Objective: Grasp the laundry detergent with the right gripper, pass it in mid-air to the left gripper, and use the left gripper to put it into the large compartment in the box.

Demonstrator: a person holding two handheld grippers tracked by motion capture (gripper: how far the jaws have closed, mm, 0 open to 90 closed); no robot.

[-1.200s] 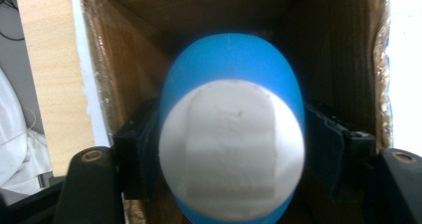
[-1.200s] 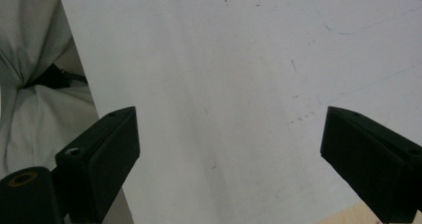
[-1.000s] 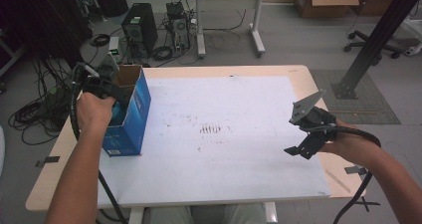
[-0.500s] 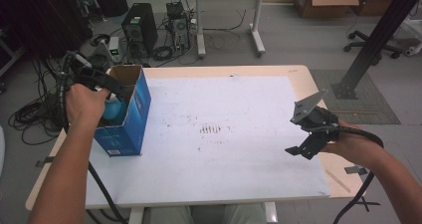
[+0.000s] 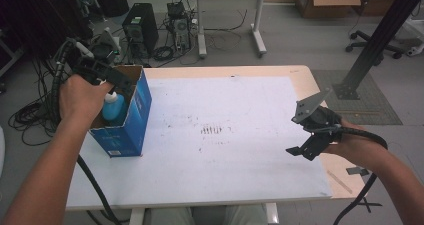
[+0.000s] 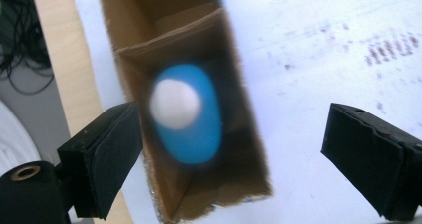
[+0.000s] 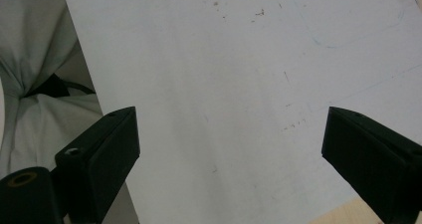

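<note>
Blue bottle (image 6: 189,117) (white cap) upright in cardboard box (image 5: 131,116), left tongs (image 6: 231,157) just opening wide, right tongs (image 7: 229,162) wide, both empty

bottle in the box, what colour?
Blue bottle with a white cap; clearest in the left gripper view.

A blue box (image 5: 131,120) with a plain brown cardboard inside is showing at the left of the high view. In it, a light blue bottle (image 5: 113,108) is wearing a white cap (image 6: 175,103). A white sheet (image 5: 240,150), speckled with small dark marks at its centre, is covering a pale wood table (image 5: 300,75). Black grippers, left (image 5: 116,81) and right (image 5: 305,150), are showing at either side.
</note>
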